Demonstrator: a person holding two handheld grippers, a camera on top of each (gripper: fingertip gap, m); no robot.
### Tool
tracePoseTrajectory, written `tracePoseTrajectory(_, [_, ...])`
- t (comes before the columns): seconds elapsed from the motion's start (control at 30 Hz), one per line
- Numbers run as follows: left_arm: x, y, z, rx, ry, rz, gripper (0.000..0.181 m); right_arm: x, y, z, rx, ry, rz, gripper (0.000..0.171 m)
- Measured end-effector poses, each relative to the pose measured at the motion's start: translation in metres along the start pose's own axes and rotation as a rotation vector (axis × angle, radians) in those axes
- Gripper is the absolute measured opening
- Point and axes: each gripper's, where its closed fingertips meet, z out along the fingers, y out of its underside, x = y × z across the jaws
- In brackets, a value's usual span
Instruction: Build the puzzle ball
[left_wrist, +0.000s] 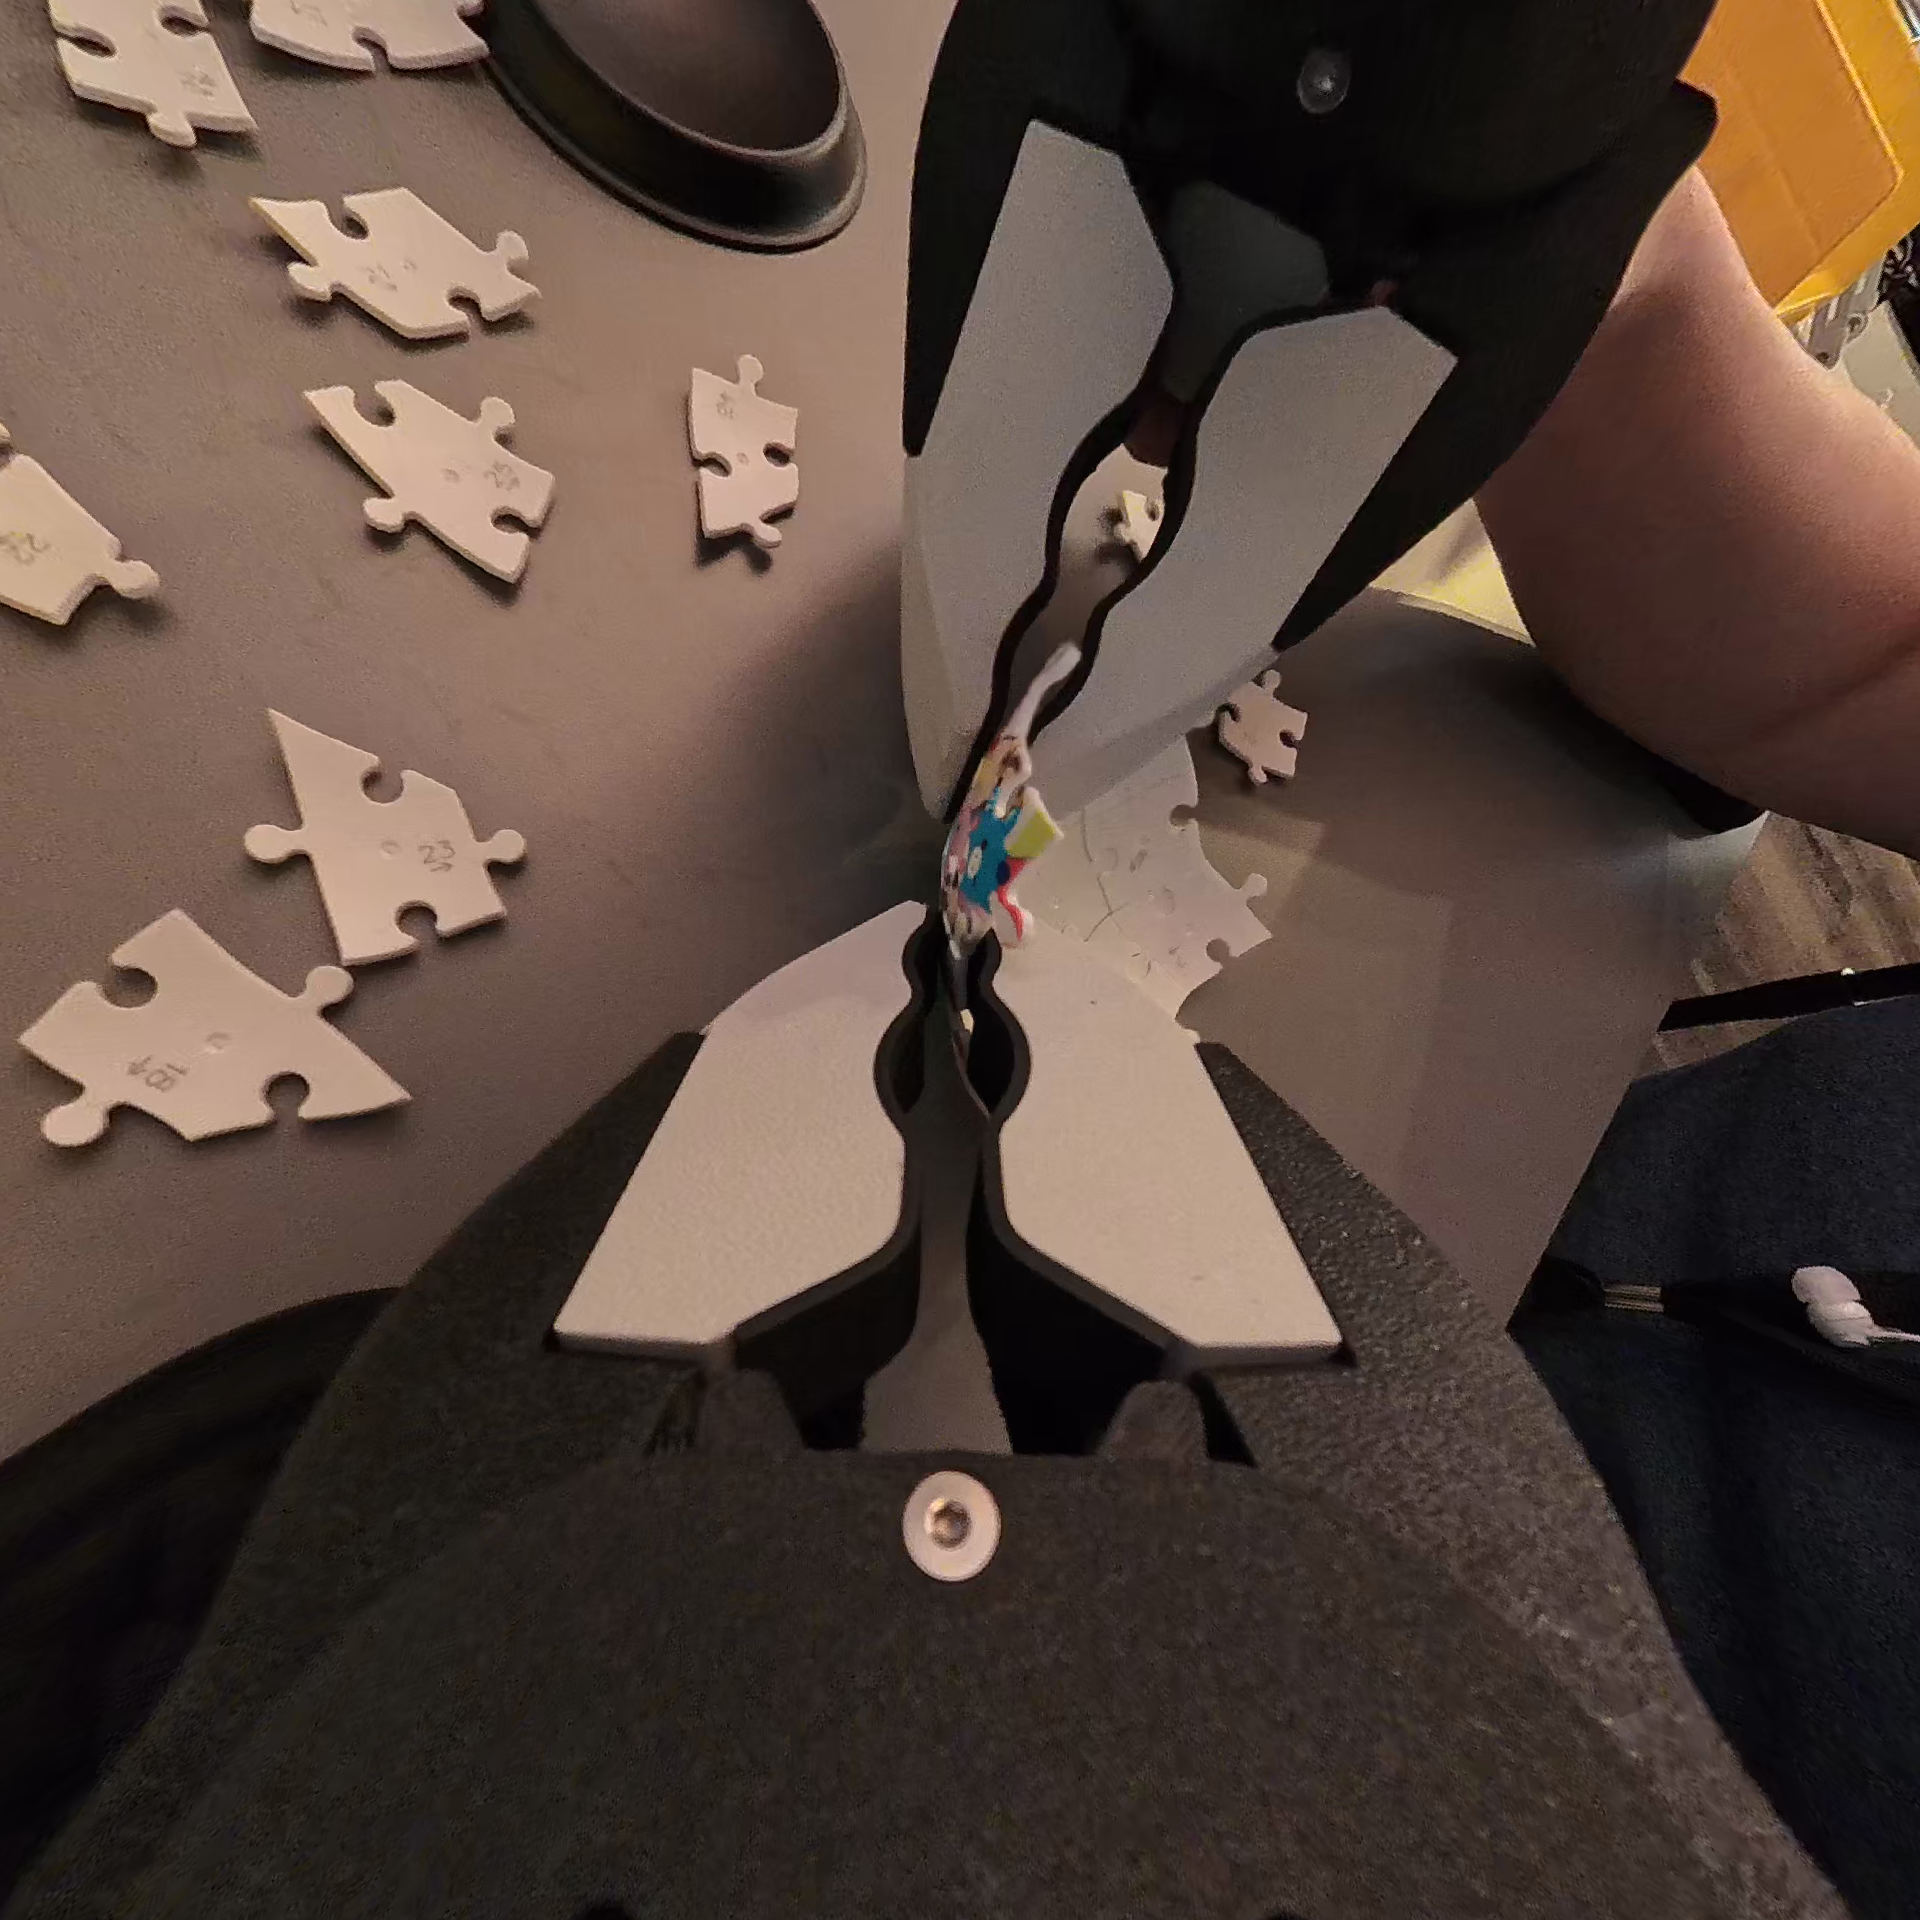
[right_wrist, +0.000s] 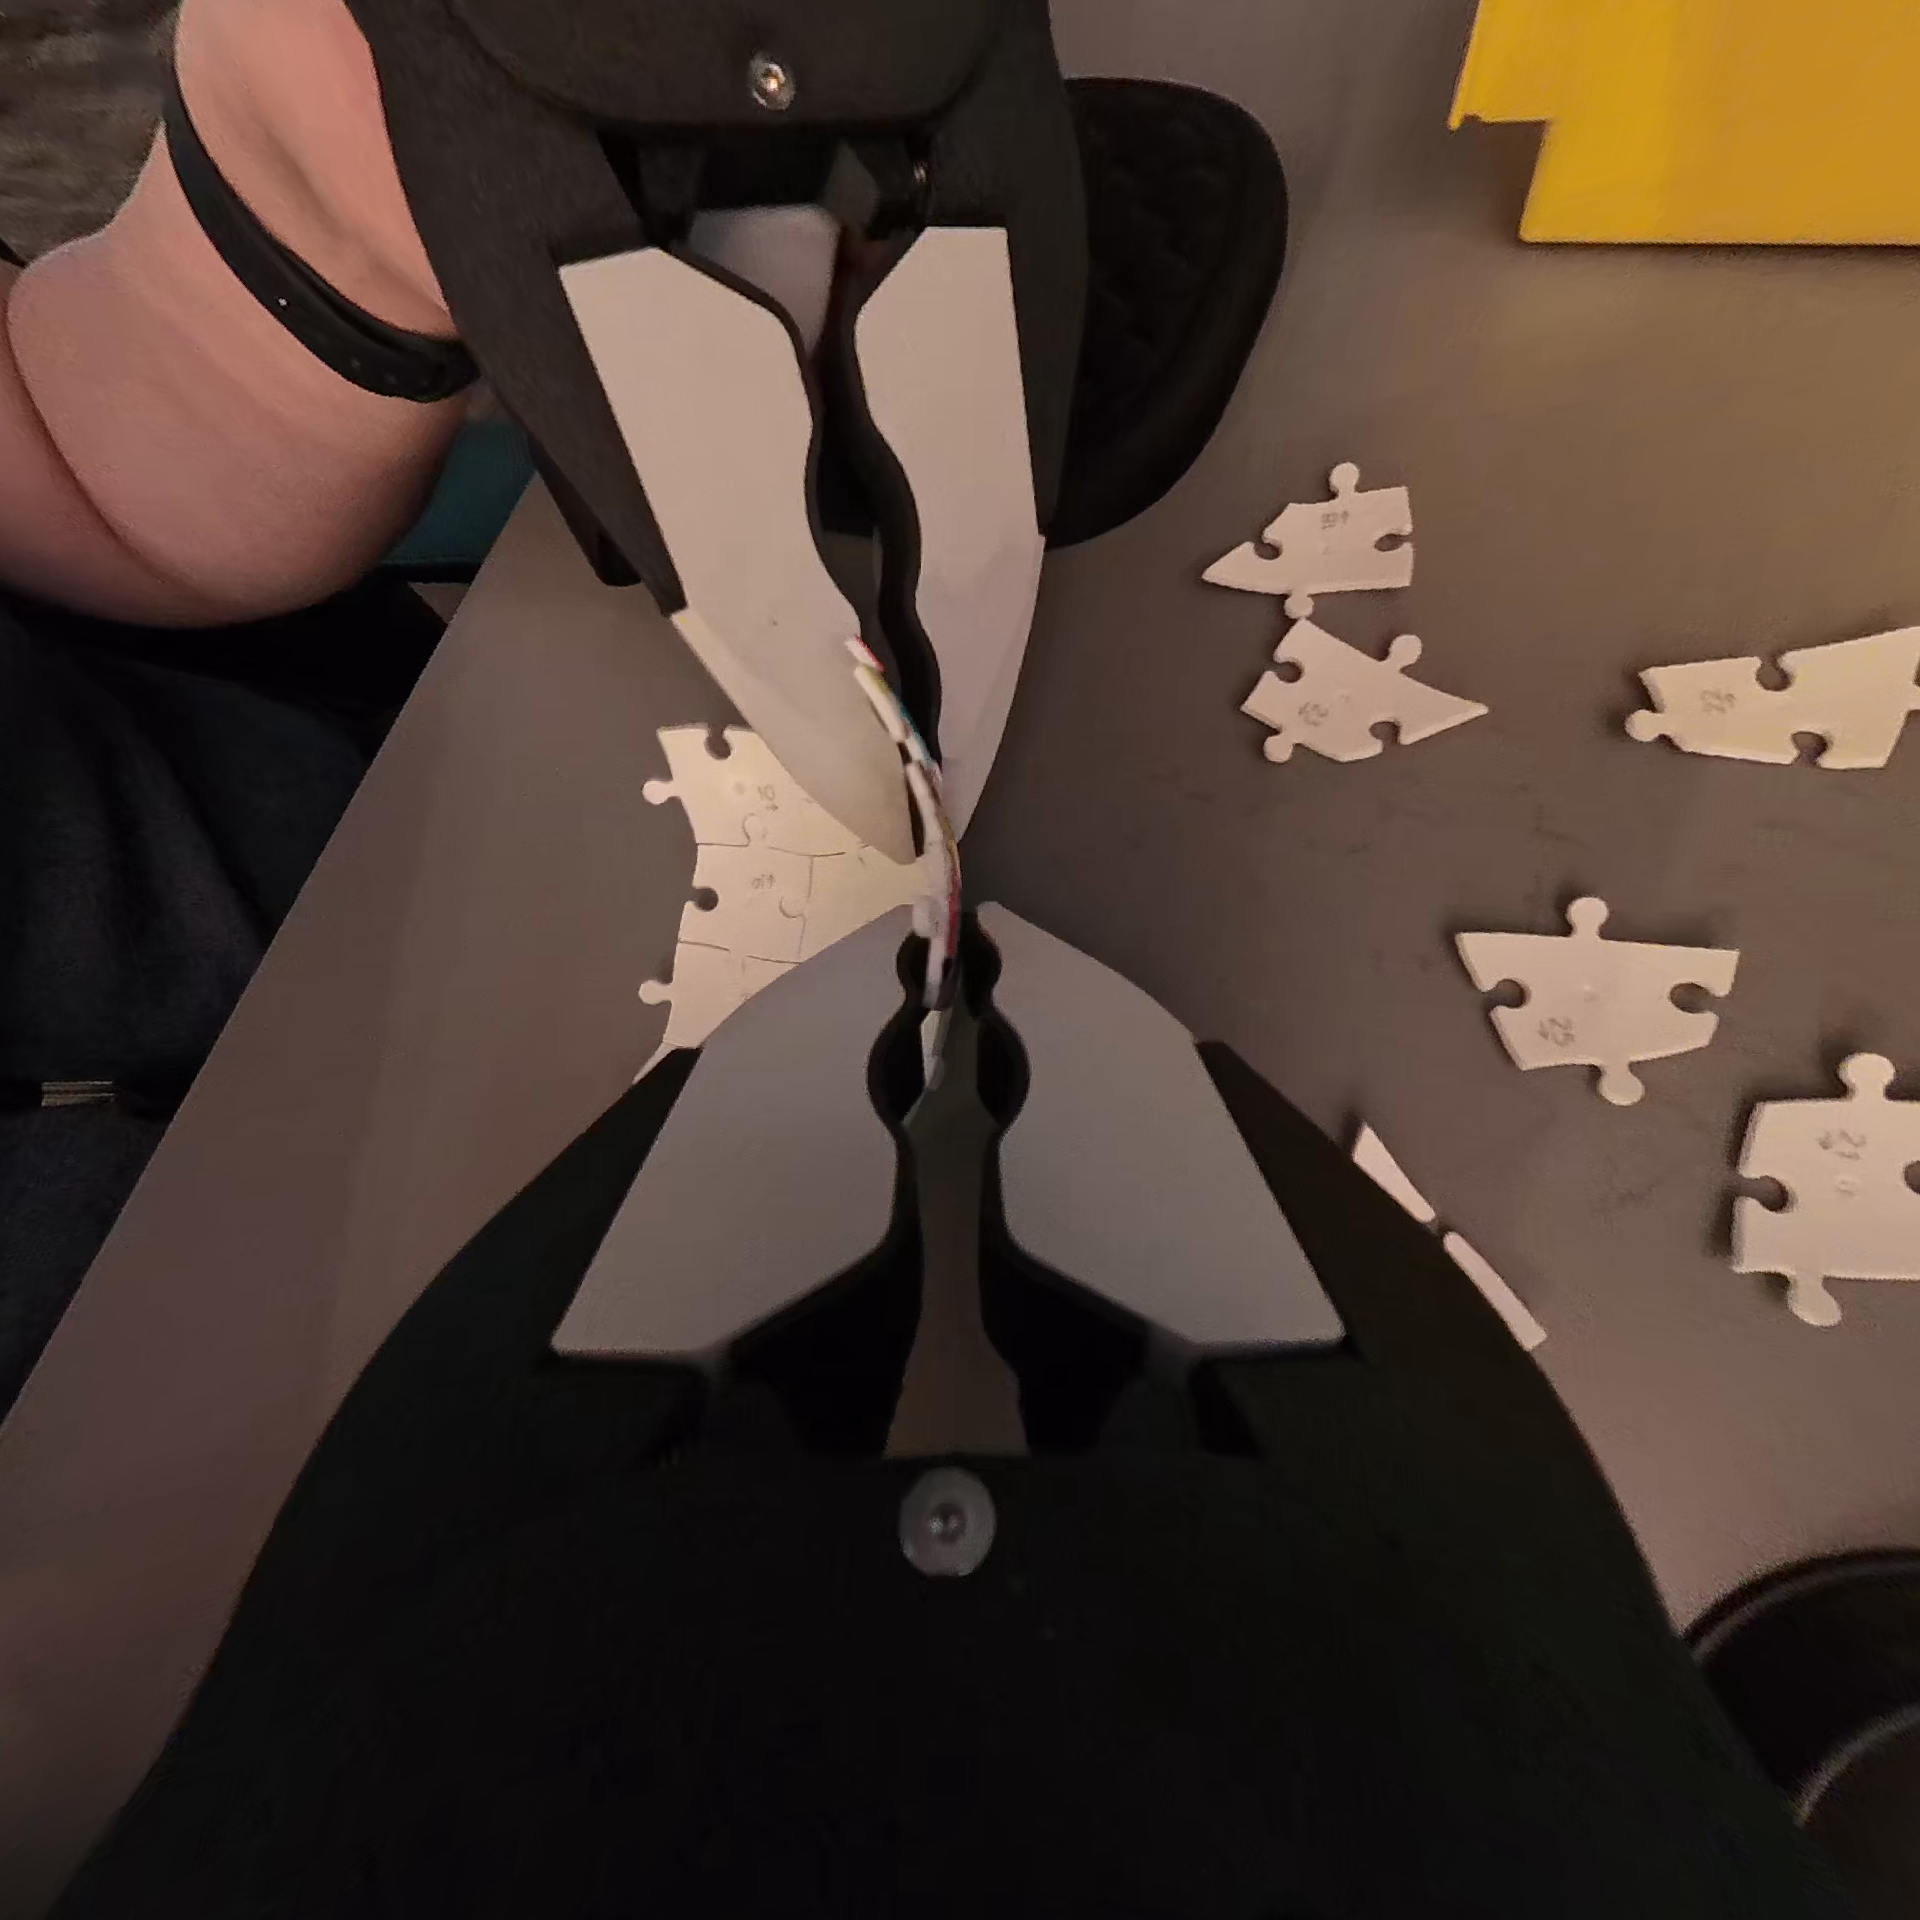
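Note:
A colourful printed puzzle piece (left_wrist: 992, 852) stands on edge in the air between my two grippers, above the grey table. In the right wrist view the piece (right_wrist: 928, 790) shows edge-on. My left gripper (left_wrist: 951, 927) is shut on its near end. My right gripper (left_wrist: 962, 800) comes in from the far side and is shut on the other end. In the right wrist view my right gripper (right_wrist: 940, 927) is below and my left gripper (right_wrist: 921, 844) above. Whether it is one piece or two joined pieces, I cannot tell. A curved section of joined white pieces (left_wrist: 1153, 883) (right_wrist: 748, 883) lies on the table underneath.
Several loose white face-down pieces (left_wrist: 416, 468) (right_wrist: 1600, 997) lie spread on the table (left_wrist: 644, 675). A black ring stand (left_wrist: 707, 114) (right_wrist: 1808, 1683) sits beyond them. A yellow box (left_wrist: 1808, 125) (right_wrist: 1704, 114) stands behind. The table edge (right_wrist: 312, 935) runs close to the joined section. My left and right fingertips are right by each other.

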Motion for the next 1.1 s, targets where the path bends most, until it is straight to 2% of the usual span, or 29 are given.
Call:
tracePoseTrajectory(0.43, [0.0, 0.0, 0.001, 0.0, 0.005, 0.003, 0.002, 0.0, 0.002, 0.0, -0.029, 0.006, -0.008, 0.004])
tracePoseTrajectory(0.6, [0.001, -0.004, -0.002, 0.027, 0.026, -0.016, 0.002, 0.0, -0.002, -0.004, 0.024, 0.004, -0.042, 0.005])
tracePoseTrajectory(0.7, [-0.002, -0.003, -0.003, 0.029, 0.018, -0.029, 0.002, 0.001, 0.007, -0.01, -0.015, -0.001, -0.027, 0.007])
tracePoseTrajectory(1.1, [-0.002, -0.003, -0.002, 0.023, 0.045, -0.073, 0.002, 0.001, 0.004, -0.004, -0.032, 0.015, 0.011, 0.007])
